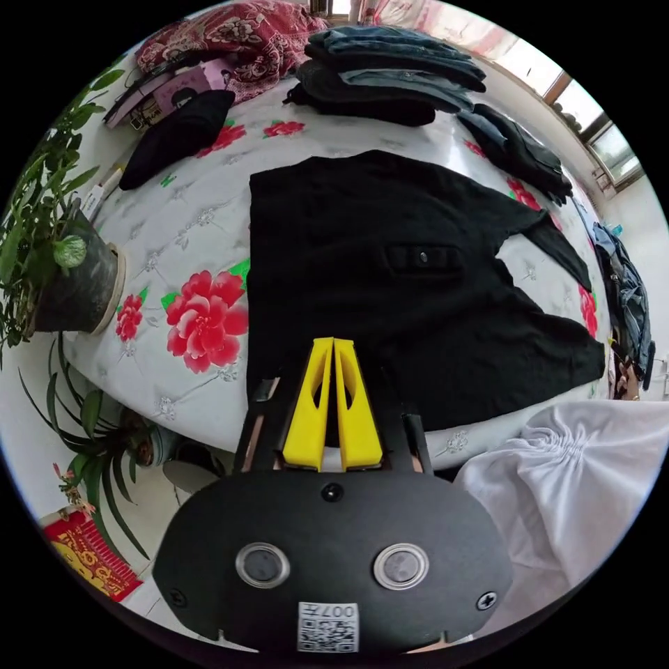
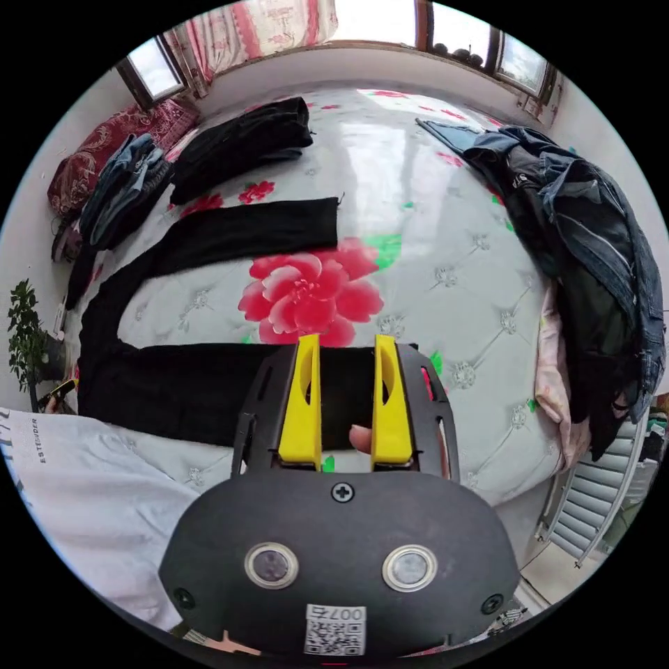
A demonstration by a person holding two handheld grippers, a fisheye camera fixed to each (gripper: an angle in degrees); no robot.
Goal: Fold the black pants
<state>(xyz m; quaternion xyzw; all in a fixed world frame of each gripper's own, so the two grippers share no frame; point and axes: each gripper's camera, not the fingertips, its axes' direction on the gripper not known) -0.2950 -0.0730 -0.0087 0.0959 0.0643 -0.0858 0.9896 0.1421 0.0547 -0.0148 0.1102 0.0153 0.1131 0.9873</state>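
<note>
With the black pants [image 1: 390, 293] spread flat on the bed [image 1: 195, 230] beyond both fingertips, my left gripper [image 1: 333, 343] sits closed at the waistband edge, my right gripper [image 2: 346, 340] open over a leg hem, so I judge I must pinch next.

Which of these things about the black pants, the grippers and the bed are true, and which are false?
1. The black pants lie spread out on the flowered bed cover. True.
2. The left gripper is wide open. False: its jaws are together.
3. The right gripper is open. True.
4. The pants are already folded into a small square. False: both legs lie apart.
5. A potted plant stands beside the bed. True.
</note>
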